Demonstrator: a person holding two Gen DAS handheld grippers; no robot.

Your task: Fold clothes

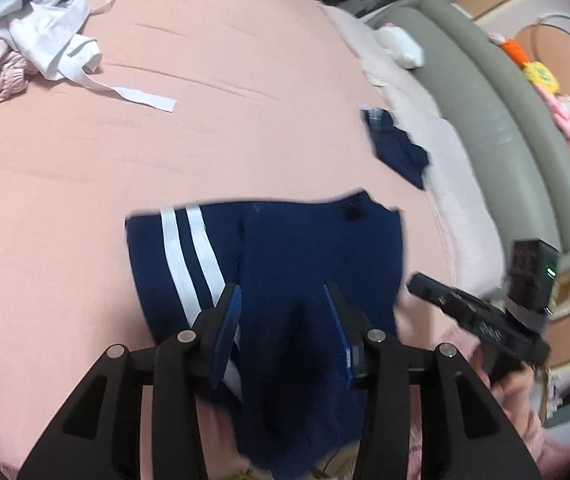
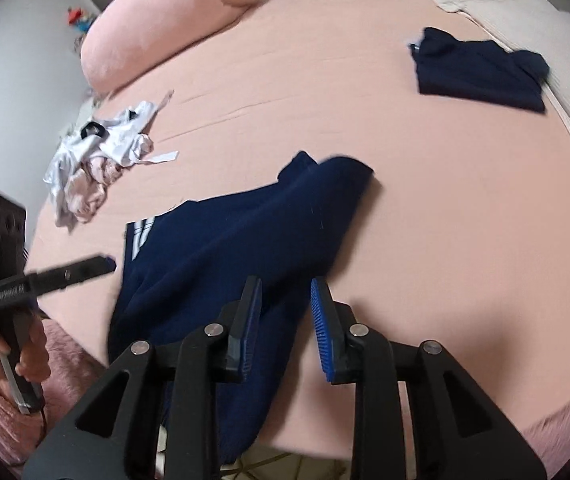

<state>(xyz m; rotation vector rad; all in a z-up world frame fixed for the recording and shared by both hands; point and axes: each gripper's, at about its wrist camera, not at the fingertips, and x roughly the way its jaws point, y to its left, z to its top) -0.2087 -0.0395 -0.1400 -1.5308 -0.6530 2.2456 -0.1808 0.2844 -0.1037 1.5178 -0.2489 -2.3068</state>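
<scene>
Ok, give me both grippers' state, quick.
Left gripper: open, holding nothing, above the navy white-striped garment.
Right gripper: open, empty, at that garment's edge.

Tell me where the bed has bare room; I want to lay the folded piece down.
Bare pink sheet lies between the striped navy garment and the folded navy piece, and toward the pink pillow. It is crowded at the white and pink clothes heap.
</scene>
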